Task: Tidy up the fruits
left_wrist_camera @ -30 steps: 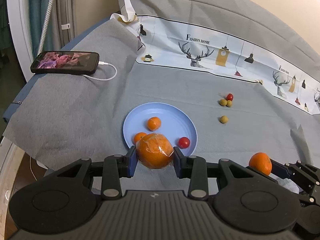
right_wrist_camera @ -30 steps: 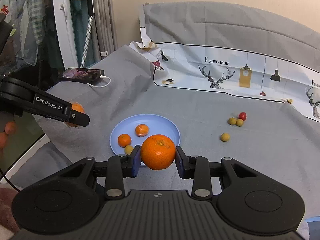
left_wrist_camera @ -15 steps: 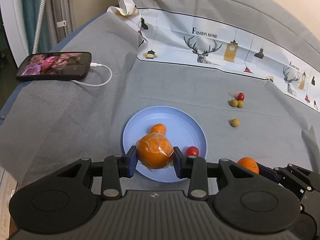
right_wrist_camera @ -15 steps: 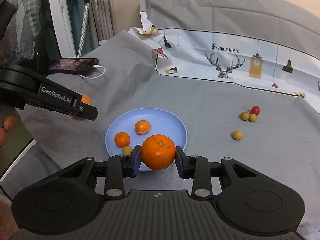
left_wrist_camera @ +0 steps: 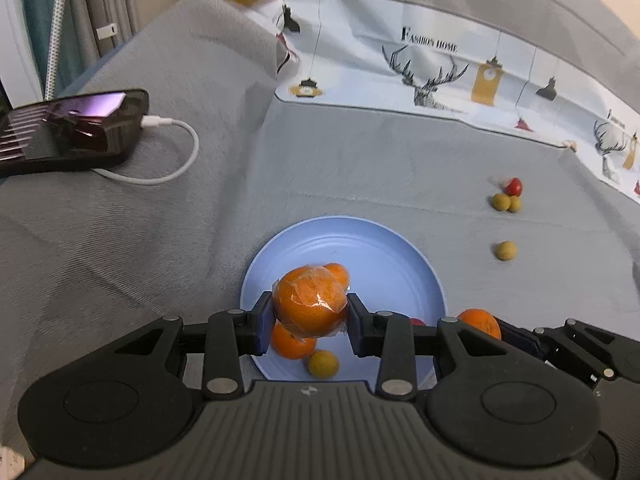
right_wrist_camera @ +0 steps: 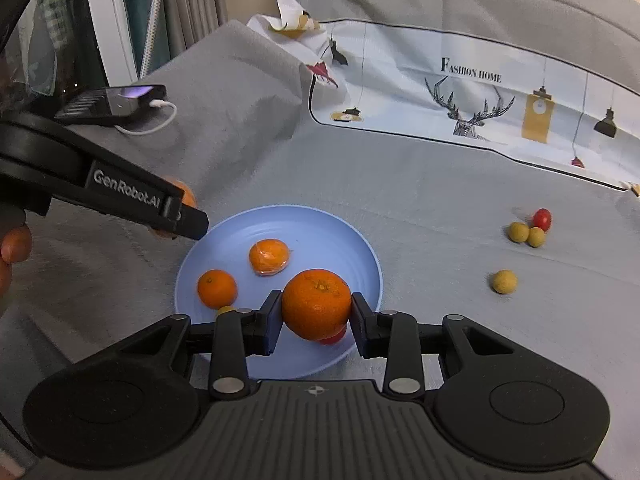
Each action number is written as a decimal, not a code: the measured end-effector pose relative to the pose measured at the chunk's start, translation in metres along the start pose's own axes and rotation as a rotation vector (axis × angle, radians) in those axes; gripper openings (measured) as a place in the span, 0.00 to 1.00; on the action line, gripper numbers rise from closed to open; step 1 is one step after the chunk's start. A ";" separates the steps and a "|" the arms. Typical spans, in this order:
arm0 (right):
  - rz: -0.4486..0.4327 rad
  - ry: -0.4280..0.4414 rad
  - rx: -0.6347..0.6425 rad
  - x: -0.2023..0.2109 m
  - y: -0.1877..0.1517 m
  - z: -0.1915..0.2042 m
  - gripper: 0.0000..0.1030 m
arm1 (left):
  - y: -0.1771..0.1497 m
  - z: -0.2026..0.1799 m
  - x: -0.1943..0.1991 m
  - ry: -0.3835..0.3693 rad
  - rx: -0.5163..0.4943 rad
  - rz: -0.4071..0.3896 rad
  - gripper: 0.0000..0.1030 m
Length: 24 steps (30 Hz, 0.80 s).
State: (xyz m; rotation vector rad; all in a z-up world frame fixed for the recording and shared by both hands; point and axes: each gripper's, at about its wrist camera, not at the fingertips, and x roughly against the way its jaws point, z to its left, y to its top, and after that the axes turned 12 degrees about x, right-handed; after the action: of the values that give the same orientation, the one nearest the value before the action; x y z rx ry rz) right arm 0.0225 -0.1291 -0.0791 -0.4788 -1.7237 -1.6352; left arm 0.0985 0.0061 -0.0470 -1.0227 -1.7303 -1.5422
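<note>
left gripper [left_wrist_camera: 307, 322] pinching wrapped orange [left_wrist_camera: 310, 306] over plate [left_wrist_camera: 400, 256] | right gripper [right_wrist_camera: 316, 326] pinching bare orange [right_wrist_camera: 317, 304] above plate's near rim | risk: release onto fruit already there, roll off rim | grippers close, may knock

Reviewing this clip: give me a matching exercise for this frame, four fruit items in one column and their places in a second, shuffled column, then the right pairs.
Items
1. wrapped orange
2. bare orange
3. red tomato
4. lone yellow-green fruit

Places
A. on the cloth, touching two yellow-green fruits
B. clamped in the right gripper
C. on the cloth by itself
D. clamped in the left gripper

Pairs: 1-D, 2-B, 3-A, 4-C
</note>
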 end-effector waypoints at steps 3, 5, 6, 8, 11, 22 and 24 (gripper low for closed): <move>0.010 0.004 0.006 -0.013 0.003 -0.001 0.36 | 0.003 0.001 -0.015 0.012 -0.003 0.016 0.40; 0.017 0.011 0.012 -0.020 0.004 -0.001 0.36 | 0.004 0.001 -0.022 0.021 -0.009 0.021 0.40; 0.021 0.012 0.015 -0.023 0.005 -0.001 0.36 | 0.005 0.001 -0.026 0.025 -0.011 0.024 0.40; 0.027 0.016 0.022 -0.028 0.005 -0.001 0.36 | 0.005 0.001 -0.032 0.033 -0.014 0.033 0.40; 0.038 0.017 0.026 -0.036 0.005 -0.001 0.36 | 0.006 0.001 -0.039 0.037 -0.027 0.042 0.40; 0.052 0.021 0.020 0.000 0.003 0.000 0.87 | -0.008 0.002 0.010 0.011 -0.091 -0.084 0.99; 0.062 0.012 0.001 0.019 -0.006 0.001 0.91 | -0.018 0.006 0.026 0.022 -0.085 -0.089 0.99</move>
State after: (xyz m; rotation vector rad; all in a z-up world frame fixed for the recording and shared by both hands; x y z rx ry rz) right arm 0.0054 -0.1325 -0.0696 -0.5162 -1.6846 -1.5900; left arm 0.0699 0.0157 -0.0361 -0.9778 -1.7284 -1.6897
